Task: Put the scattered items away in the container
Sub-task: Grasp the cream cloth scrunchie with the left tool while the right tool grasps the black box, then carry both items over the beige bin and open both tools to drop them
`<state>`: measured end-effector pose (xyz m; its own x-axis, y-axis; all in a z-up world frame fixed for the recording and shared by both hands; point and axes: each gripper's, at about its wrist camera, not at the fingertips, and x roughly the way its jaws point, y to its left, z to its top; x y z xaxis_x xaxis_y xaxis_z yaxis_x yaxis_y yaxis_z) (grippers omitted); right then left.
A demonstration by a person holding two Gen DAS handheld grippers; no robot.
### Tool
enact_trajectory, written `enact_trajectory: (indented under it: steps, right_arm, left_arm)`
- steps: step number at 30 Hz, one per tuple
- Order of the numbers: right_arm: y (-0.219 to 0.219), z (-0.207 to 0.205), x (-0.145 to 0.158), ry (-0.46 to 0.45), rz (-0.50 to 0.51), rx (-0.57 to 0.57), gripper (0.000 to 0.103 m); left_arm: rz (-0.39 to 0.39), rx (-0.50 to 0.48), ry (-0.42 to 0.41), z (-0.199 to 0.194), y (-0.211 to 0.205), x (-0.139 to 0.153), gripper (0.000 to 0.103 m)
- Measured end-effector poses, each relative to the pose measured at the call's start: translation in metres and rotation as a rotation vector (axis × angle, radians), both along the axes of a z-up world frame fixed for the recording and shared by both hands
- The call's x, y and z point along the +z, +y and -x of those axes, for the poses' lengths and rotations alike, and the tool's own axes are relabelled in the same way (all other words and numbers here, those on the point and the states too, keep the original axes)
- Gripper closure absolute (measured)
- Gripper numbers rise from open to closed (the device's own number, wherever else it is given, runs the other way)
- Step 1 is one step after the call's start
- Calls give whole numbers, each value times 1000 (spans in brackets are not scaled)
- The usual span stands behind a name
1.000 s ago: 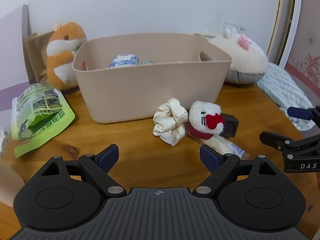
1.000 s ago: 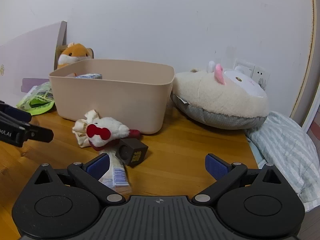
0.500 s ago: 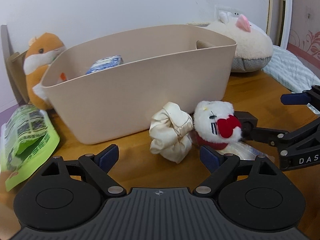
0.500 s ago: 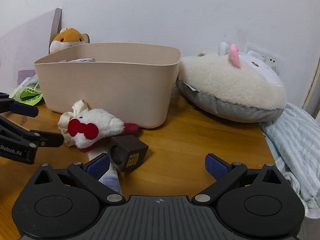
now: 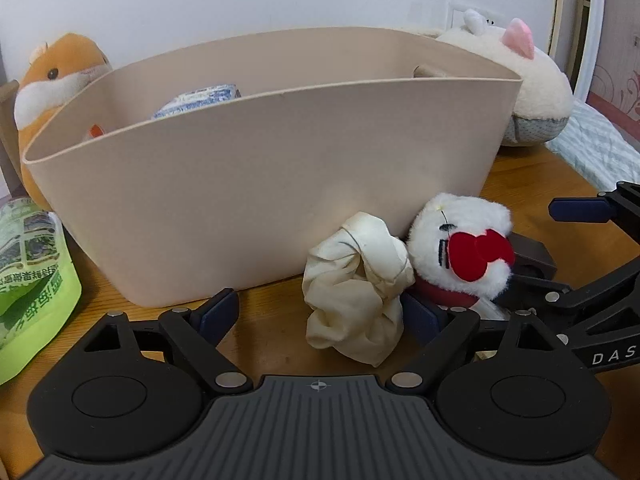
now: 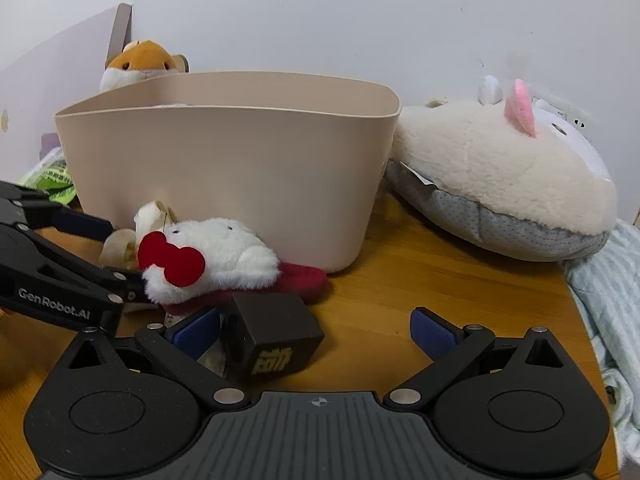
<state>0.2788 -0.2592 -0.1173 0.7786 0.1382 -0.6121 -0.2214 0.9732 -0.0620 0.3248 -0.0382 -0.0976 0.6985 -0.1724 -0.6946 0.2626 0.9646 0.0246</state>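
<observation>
A beige plastic tub (image 5: 280,176) stands on the wooden table; it also shows in the right wrist view (image 6: 224,168). A cream scrunchie (image 5: 356,292) lies in front of it, between the open jaws of my left gripper (image 5: 320,312), nearer the right finger. A white plush with a red bow (image 5: 460,248) lies beside it, also in the right wrist view (image 6: 208,260). A dark brown box (image 6: 276,336) sits between the open jaws of my right gripper (image 6: 316,330), by its left finger. A clear packet (image 6: 212,356) lies partly hidden under it.
A green snack bag (image 5: 28,272) lies at the left. An orange hamster plush (image 5: 52,84) stands behind the tub. A big cream plush cushion (image 6: 500,184) lies right of the tub, with striped bedding (image 6: 608,292) past the table edge. A blue-white packet (image 5: 200,98) is inside the tub.
Both grippers moved forward and lower toward the pile. The scrunchie now lies between the left jaws and the dark box between the right jaws. Both stayed open.
</observation>
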Motion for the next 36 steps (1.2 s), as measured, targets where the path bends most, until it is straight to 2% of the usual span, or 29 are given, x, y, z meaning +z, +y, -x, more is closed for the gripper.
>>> enact_trajectory:
  steps: [3, 6, 8, 9, 11, 12, 13, 14, 16, 19, 28, 36]
  right_arm:
    - [-2, -4, -2, 6, -21, -5, 5]
    - [-6, -6, -3, 18, -49, -6, 15]
    - [-8, -7, -5, 30, -62, -7, 30]
    - [-8, -8, -5, 37, -63, -8, 34]
    - [-8, -8, -8, 46, -59, -7, 46]
    - [-7, -7, -8, 44, -55, -5, 50]
    - [-6, -6, -8, 42, -52, -3, 59]
    - [-6, -6, -8, 42, -51, -3, 59]
    - [-5, -5, -8, 39, -44, -3, 60]
    - [-6, -1, -8, 38, -43, -1, 60]
    - [-12, 13, 0, 19, -55, -13, 60]
    - [-10, 38, 24, -32, -50, -1, 60]
  left_arm:
    - [13, -4, 18, -5, 0, -4, 16]
    - [14, -6, 11, -4, 0, -4, 16]
    - [17, -3, 4, -4, 1, -4, 20]
    - [17, -1, -2, -3, 2, -4, 25]
    - [23, -9, -11, -1, 4, -2, 42]
    - [35, -21, -12, 0, 5, -2, 54]
    - [42, -26, -10, 0, 6, -1, 59]
    - [40, -25, -6, 0, 6, 0, 60]
    - [42, -28, -1, 1, 7, 1, 72]
    - [52, -32, 5, 6, 8, 3, 81]
    - [70, -23, -12, 24, 13, 12, 85]
    - [60, -24, -74, 50, 21, 37, 85]
